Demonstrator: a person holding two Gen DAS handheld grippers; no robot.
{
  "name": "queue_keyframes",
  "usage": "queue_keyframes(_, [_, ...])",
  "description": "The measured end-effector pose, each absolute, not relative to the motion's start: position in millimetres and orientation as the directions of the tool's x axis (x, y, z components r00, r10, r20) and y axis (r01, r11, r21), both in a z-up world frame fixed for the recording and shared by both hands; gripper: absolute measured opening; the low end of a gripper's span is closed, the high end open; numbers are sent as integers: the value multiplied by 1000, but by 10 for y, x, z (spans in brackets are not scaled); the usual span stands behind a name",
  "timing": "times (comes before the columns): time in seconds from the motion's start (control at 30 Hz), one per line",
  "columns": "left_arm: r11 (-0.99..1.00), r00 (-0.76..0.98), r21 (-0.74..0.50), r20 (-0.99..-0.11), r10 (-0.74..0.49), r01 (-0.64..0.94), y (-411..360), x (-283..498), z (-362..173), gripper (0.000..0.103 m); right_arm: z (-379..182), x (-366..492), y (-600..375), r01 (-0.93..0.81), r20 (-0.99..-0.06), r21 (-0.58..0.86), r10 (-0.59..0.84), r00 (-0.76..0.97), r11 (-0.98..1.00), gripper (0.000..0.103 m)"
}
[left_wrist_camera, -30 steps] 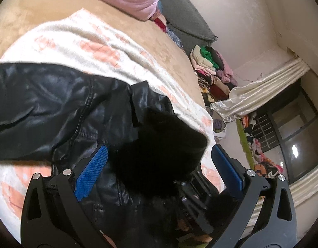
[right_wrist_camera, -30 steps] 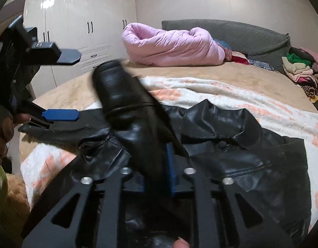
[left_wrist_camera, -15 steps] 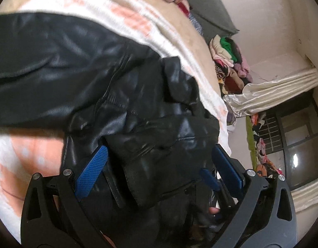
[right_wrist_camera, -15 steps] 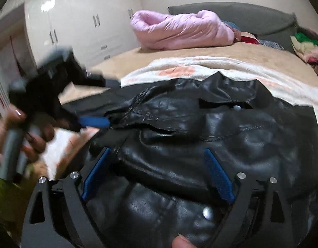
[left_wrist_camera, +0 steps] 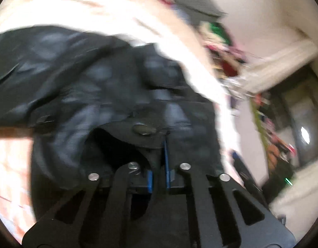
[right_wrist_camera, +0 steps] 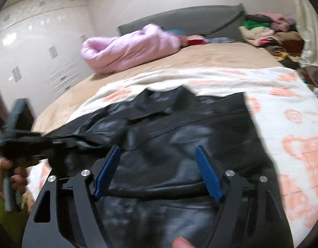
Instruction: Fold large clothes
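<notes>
While one left gripper [left_wrist_camera: 159, 165] pinches one jacket [right_wrist_camera: 179, 136], the right gripper [right_wrist_camera: 156, 171] gapes.

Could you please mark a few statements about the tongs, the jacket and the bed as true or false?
1. The left tongs are shut on a flap of the black leather jacket. True.
2. The right tongs are clamped on the jacket. False: their blue pads stand wide apart above it.
3. The jacket lies on a white blanket with peach patterns. True.
4. The rolled pink quilt lies on top of the jacket. False: it sits apart, near the grey headboard.
5. A pile of clothes sits at the bed's far right. True.
</notes>
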State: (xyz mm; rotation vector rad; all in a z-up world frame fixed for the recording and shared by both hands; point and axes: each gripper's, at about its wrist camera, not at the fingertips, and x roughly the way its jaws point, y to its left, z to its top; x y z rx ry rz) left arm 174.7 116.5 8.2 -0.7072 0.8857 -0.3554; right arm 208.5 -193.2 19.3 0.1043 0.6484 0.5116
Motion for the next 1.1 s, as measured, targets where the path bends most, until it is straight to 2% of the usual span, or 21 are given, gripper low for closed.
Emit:
queue_keyframes(0.13, [761, 648, -632, -520, -557, 147, 1001, 1694, 635, 1, 350, 2268, -2248, -330, -530, 259, 419, 737, 908, 64])
queue_keyframes(0.3, [832, 740, -509, -469, -483, 220, 1058, 1817, 1127, 1, 529, 2577, -2491, -241, -509, 281, 357, 783, 929, 56])
queue_keyframes(0.4, [862, 742, -474, -512, -433, 177, 1205, 1974, 957, 1, 516, 2755, -2456, -227, -533, 261, 336, 777, 938, 52])
queue_keyframes(0.47, [871, 713, -478, -570, -408, 116, 1347, 2052, 643, 1, 467, 2865, -2356, -235, -560, 222, 321, 764, 946, 51])
queue_keyframes(0.6, [868, 670, -495, -629, -395, 46, 1510, 2061, 190, 1, 318, 3037, -2144, -268, -608, 156, 306, 732, 951, 48])
queue_keyframes(0.77, [863, 641, -505, -661, -390, 5, 1602, 2040, -91, 1, 118, 3229, -1982, -298, -658, 136, 311, 685, 945, 48])
queue_keyframes(0.93, [872, 605, -487, -708, -365, -43, 1679, 2073, -305, 3, -238, 3544, -2000, -244, -763, 69, 209, 611, 967, 48])
queue_keyframes(1.1, [858, 583, -510, -716, -384, -62, 1733, 2101, -448, 8, -557, 3708, -2150, -204, -802, 53, 163, 575, 978, 48])
